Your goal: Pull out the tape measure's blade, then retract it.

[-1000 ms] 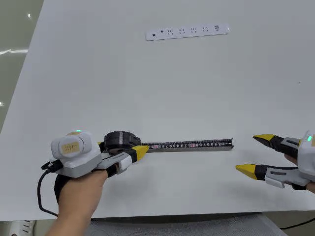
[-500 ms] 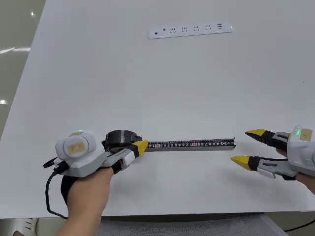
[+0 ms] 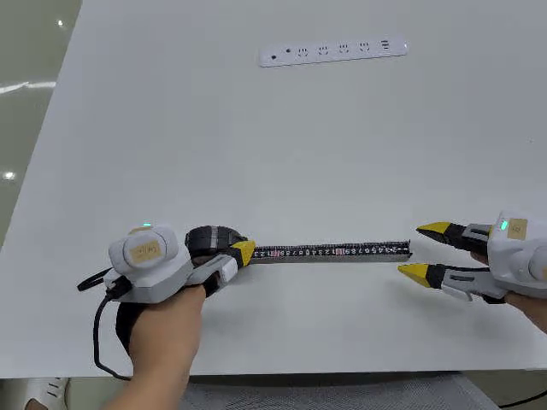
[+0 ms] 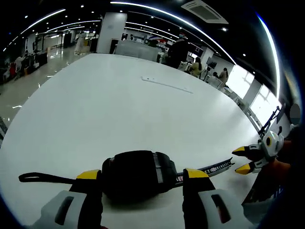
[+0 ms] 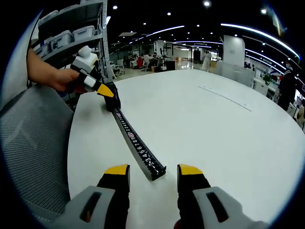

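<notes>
Closer now, my right claw (image 3: 422,249) hangs apart, tips either side of the black extended blade (image 3: 329,250) end, untouched; my left claw (image 4: 141,174) clamps the round black tape measure case (image 3: 212,240) on the white counter (image 3: 256,154).

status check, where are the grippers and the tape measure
Left gripper shut on tape measure case. Right gripper open, jaws flanking the end of the blade. Blade out, flat on table. Power strip far off, nothing blocking.

Bright even ceiling light, soft shadows on table (image 3: 342,137), fisheye-distorted edges.
</notes>
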